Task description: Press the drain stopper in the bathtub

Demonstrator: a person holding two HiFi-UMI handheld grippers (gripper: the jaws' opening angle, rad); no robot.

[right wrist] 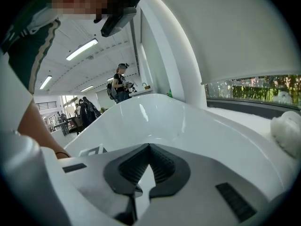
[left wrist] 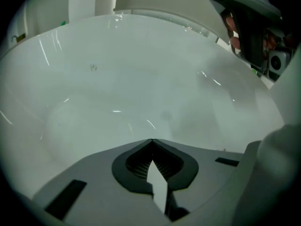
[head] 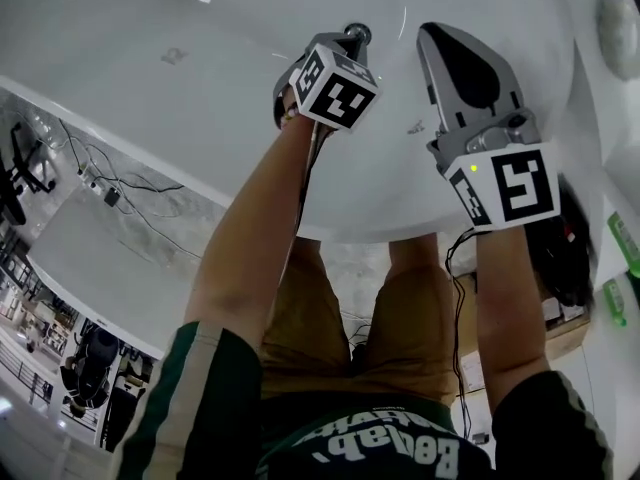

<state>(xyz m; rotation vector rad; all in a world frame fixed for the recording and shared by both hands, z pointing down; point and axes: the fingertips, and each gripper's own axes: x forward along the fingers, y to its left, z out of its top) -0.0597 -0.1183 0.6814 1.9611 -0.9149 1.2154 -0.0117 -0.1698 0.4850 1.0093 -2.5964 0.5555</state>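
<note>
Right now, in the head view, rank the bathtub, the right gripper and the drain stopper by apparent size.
1. bathtub
2. right gripper, which looks bigger because it is nearer the camera
3. drain stopper, a small chrome knob

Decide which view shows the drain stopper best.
Head view: the stopper is a small metal knob on the tub. Both gripper views show only white tub, no stopper.

The bathtub (head: 150, 28) is seen as smooth, glossy white. The drain stopper (head: 357, 34) is shown in shiny metal. The left gripper (left wrist: 151, 142) is formed of matt grey plastic, its pads (left wrist: 136, 164) ribbed and dark.
</note>
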